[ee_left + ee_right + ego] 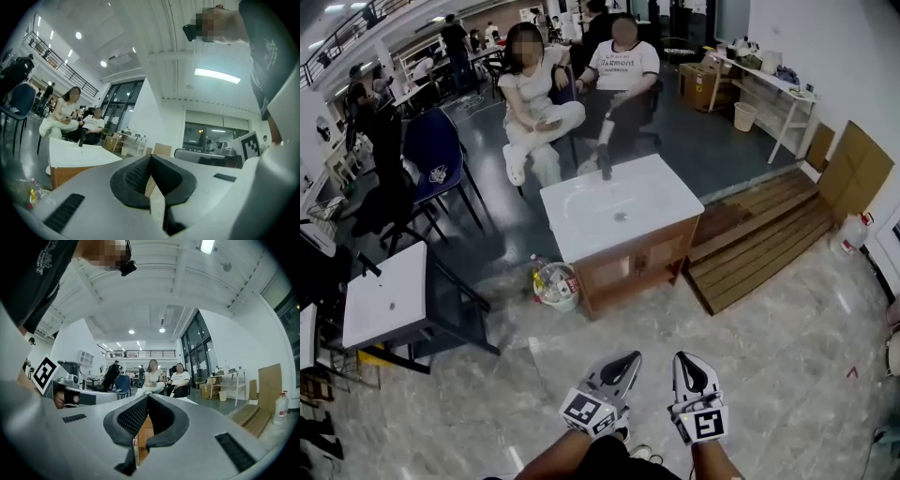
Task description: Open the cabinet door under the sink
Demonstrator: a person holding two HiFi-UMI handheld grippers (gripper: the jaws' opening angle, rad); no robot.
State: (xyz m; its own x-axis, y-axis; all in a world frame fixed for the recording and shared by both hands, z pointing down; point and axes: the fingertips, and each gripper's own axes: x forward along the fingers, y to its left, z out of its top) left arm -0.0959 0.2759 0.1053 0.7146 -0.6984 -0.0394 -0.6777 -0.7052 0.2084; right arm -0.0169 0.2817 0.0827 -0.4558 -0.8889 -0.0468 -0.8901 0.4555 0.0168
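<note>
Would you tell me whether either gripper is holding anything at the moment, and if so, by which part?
Nothing is held: the left gripper and right gripper are both shut and empty.

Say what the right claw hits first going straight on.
Probably the wooden cabinet under the white sink: it shows between the right claw's pads. Nothing nearer shows, but depth is unclear.

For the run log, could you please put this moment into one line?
stage: before contact | left gripper: shut, empty | right gripper: shut, empty | cabinet door: closed, untouched, ahead of both grippers
</note>
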